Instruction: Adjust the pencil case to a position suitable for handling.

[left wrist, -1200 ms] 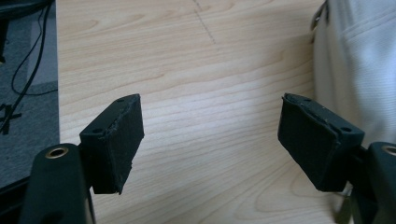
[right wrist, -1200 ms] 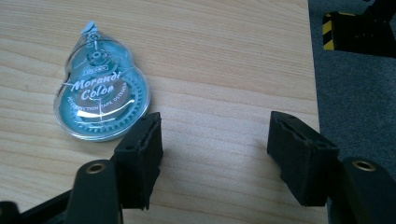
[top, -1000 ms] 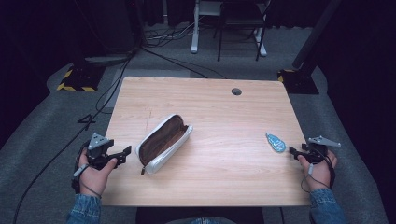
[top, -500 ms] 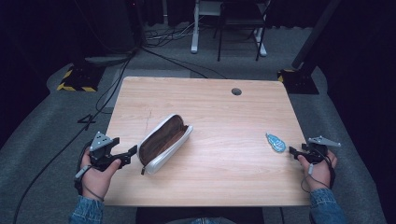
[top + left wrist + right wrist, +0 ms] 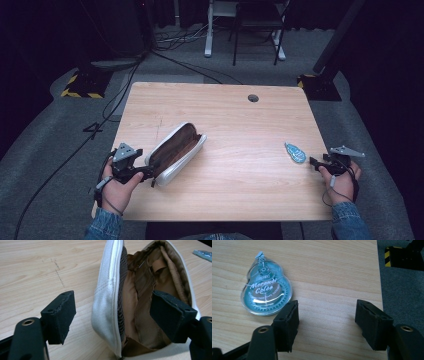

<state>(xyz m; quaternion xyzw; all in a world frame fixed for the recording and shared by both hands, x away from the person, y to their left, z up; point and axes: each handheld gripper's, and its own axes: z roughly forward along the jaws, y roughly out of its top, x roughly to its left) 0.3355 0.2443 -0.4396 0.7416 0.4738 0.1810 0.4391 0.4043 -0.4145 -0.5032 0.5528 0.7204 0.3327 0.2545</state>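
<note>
Grey carpet floor (image 5: 60,150); cables (image 5: 170,45); perhaps a chair (image 5: 257,20) behind the wooden table (image 5: 240,120).

High view looks down over the whole worktop (image 5: 240,125); left gripper view sits close on the open pouch (image 5: 140,305), right gripper view close by the worktop's edge.

A white fabric pencil case (image 5: 176,154) with a brown lining lies unzipped and gaping on the left part of the wooden table (image 5: 240,200), set diagonally with its near end toward the front left edge. Well apart from it, near the right edge, a teal, gourd-shaped correction tape (image 5: 266,293) in a clear shell lies flat, its printed face reading "Morandi Color" turned up.
</note>
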